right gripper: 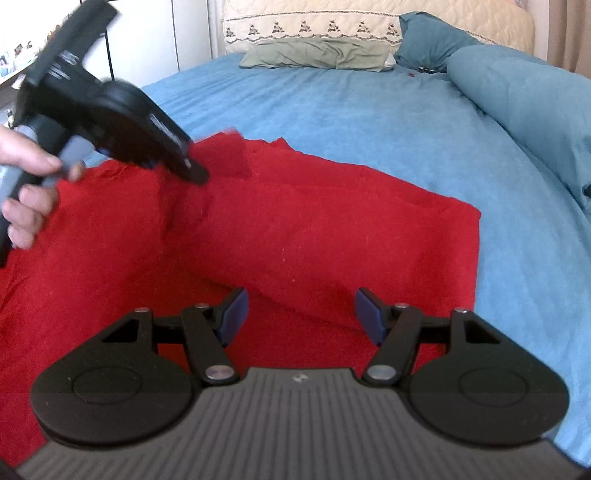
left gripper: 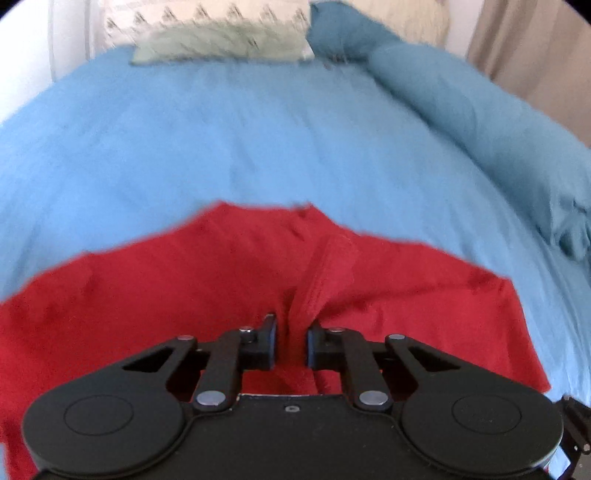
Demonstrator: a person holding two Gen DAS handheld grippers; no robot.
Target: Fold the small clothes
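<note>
**Count: one garment, two grippers, a few bed things**

One red garment (right gripper: 295, 229) lies on the bed, filling the view from 6 to 9 o'clock in the right wrist view. One blue bedsheet (right gripper: 332, 110) lies beneath it.

Two grippers: the left gripper (left gripper: 291, 341), with two fingers, and the right gripper (right gripper: 301, 314), likewise two fingers. One hand (right gripper: 26, 184) shows, at 9 o'clock, on the left gripper's handle.

At 12 o'clock: one green pillow (right gripper: 317, 53), one cream patterned pillow (right gripper: 314, 27), one dark teal pillow (right gripper: 428, 37). At 2 o'clock: one rolled blue duvet (right gripper: 524, 103).
</note>
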